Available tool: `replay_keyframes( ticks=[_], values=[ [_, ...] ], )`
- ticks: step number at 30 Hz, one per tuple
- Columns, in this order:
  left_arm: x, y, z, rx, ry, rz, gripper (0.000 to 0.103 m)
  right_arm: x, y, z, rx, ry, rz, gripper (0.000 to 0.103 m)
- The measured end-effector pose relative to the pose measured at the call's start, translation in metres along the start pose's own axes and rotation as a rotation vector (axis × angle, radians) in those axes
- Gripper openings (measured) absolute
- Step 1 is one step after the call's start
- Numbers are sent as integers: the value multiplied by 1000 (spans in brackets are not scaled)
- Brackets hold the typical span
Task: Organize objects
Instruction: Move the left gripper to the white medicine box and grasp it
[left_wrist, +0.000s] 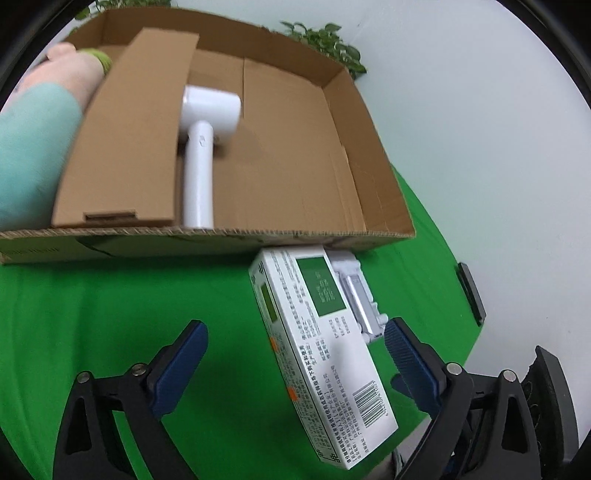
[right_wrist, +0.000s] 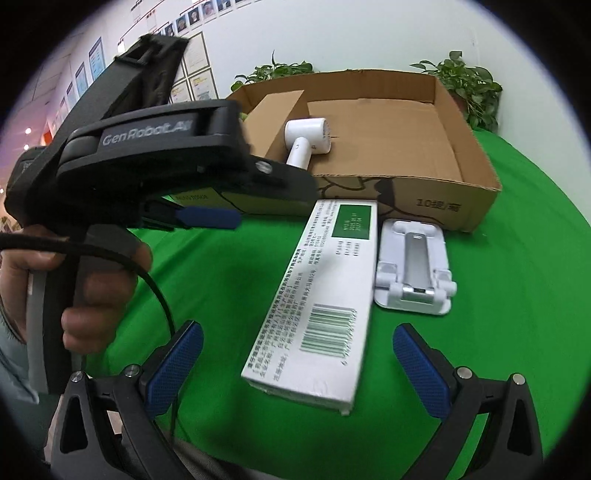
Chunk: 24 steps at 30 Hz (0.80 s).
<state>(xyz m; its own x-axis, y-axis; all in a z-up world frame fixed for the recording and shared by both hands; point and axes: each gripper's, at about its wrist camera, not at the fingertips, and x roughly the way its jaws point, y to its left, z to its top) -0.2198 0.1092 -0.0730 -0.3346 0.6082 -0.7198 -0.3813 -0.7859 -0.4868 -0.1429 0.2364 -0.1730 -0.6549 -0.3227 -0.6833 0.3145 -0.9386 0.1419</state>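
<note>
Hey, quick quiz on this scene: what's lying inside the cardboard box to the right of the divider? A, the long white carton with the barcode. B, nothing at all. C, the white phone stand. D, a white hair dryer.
D: the white hair dryer lies inside the cardboard box, while the barcoded carton and the phone stand lie outside on the green cloth.

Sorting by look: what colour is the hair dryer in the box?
White all over; the hair dryer shows best in the left wrist view.
</note>
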Motion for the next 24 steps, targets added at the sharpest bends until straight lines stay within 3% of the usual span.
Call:
replay_keyframes(
  ticks=[4, 9, 18, 24],
  values=[
    [18, 2, -5, -29, 53, -58, 84, 5, -1, 0, -5, 26, -28, 99],
    [32, -2, -14, -31, 107, -104, 76, 8, -1, -4, -13, 58, -50, 72],
    [38, -4, -32, -62, 149, -147, 76, -3, 7, -18, -7, 67, -16, 69],
    [33, -5, -45, -65, 129, -154, 76, -12, 2, -27, 75, 73, 54, 68]
  ],
)
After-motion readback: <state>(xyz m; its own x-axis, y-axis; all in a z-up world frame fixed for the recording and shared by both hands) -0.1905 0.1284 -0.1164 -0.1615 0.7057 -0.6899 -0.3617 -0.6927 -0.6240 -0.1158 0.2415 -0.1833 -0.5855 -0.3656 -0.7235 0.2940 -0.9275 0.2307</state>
